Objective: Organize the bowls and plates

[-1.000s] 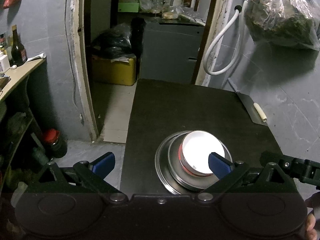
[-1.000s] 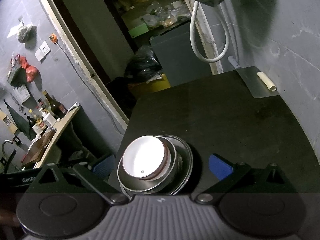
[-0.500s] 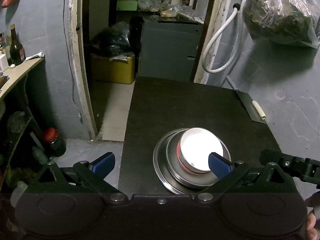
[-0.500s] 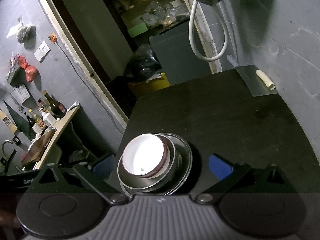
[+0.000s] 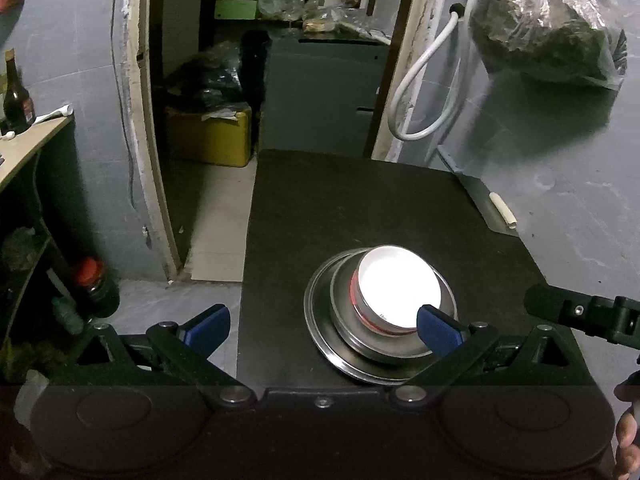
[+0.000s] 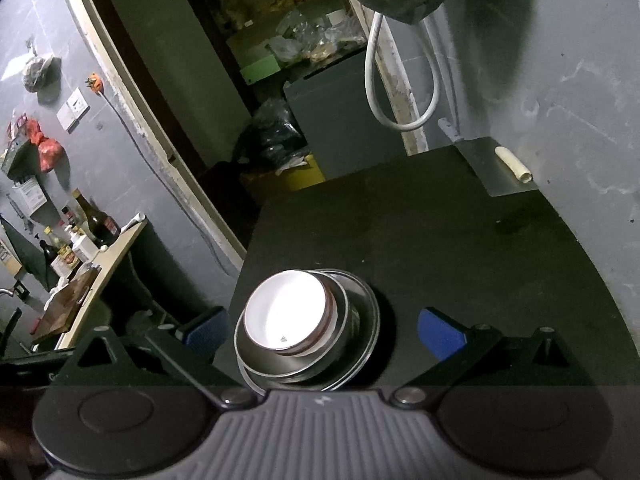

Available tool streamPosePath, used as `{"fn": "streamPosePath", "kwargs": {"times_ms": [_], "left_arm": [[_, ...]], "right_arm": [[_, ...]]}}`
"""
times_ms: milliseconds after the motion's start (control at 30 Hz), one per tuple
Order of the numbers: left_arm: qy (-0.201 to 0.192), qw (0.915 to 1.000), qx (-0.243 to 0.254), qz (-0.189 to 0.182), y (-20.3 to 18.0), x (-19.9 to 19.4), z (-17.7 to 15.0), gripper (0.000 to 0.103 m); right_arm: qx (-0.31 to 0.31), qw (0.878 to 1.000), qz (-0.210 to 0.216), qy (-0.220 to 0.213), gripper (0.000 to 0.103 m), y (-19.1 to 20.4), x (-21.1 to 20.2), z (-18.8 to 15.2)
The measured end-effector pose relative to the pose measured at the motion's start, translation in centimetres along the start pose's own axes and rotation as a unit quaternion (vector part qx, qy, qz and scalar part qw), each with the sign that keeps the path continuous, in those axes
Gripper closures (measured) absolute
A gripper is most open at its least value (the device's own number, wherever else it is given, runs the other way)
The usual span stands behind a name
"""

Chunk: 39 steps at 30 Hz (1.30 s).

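The black table (image 5: 360, 200) carries a single nested stack near its front edge: a wide steel plate (image 5: 320, 332) at the bottom, a steel bowl (image 5: 344, 316) seated in it, and a white bowl with a red band (image 5: 400, 288) sitting upright inside that. From the left gripper (image 5: 322, 326) the stack lies ahead and toward its right finger, whose blue pad overlaps the white bowl's near rim in the view; whether it touches I cannot tell. From the right gripper (image 6: 322, 330) the same stack (image 6: 308, 324) sits between the fingers, nearer the left one. Both grippers are spread wide and hold nothing. The stack being round, no long axis constrains approach; with everything nested, the task looks essentially finished.
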<state>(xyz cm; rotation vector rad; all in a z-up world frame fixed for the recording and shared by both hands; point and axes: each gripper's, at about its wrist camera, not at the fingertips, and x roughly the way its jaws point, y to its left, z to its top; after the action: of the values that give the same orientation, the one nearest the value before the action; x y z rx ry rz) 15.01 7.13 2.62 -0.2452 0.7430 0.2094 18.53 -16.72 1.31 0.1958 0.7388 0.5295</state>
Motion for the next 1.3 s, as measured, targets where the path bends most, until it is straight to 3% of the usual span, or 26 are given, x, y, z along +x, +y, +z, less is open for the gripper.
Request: {"fn": "streamPosePath", "kwargs": {"times_ms": [733,1300], "left_arm": [[-0.006,0.999,0.021,-0.039,1.7,-2.6,-2.1,0.003],[-0.01,0.9983,0.031,-0.049,4.2,-5.7,-4.4,0.001]], "right_arm": [[0.002,0.999,-0.042,-0.018,0.0,2.6,-3.5,-3.3],[0.005,0.998,-0.058,-0.028,0.0,5.1,-5.8,-6.3]]}}
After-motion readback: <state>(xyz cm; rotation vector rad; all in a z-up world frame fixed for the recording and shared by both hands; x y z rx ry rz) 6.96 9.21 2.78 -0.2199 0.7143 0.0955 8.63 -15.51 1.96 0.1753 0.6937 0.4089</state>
